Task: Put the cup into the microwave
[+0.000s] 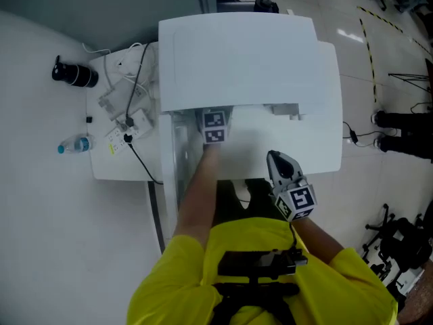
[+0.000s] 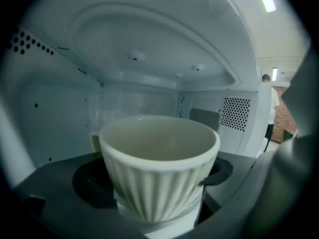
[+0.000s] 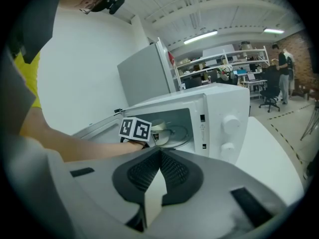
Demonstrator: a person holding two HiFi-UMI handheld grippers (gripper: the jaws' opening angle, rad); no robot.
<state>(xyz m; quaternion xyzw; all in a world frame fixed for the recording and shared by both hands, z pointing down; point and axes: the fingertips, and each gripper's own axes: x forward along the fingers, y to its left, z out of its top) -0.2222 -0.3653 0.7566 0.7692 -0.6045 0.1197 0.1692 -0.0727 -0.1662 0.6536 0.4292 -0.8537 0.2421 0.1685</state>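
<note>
The white microwave stands with its door swung open to the left. My left gripper reaches into the opening, and only its marker cube shows from above. In the left gripper view a cream ribbed cup fills the middle, with the left gripper shut on it inside the white cavity. From the right gripper view the cup shows just past the marker cube, above the glass turntable; whether it rests there I cannot tell. My right gripper is shut and empty, held back near my body.
A black bottle, a clear water bottle and a power strip with cables lie on the white table left of the microwave. A person's feet and an office chair stand on the floor at right.
</note>
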